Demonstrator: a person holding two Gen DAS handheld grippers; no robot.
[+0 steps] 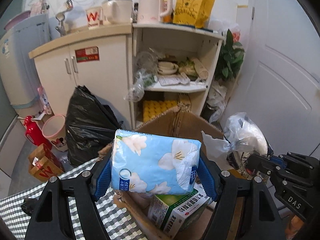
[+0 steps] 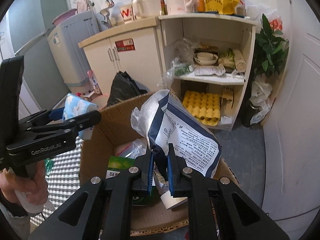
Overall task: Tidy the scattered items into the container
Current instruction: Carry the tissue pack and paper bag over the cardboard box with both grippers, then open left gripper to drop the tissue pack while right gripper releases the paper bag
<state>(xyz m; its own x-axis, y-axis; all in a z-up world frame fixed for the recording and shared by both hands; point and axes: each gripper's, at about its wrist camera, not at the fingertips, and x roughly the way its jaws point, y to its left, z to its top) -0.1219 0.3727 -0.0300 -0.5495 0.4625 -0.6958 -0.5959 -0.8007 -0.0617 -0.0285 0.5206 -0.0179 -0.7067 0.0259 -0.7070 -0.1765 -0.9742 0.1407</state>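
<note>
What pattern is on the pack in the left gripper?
White flowers on light blue, on the tissue pack; clearest in the left wrist view.

I'm looking down both grippers' fingers, close above the box (image 1: pixel 181 120). Both cams are facing the cabinet (image 1: pixel 96 68) and open shelf (image 2: pixel 208 79) across the room. Left wrist is catching the right gripper (image 1: pixel 260 163) at right edge; right wrist is catching the left gripper (image 2: pixel 70 114) at left.
</note>
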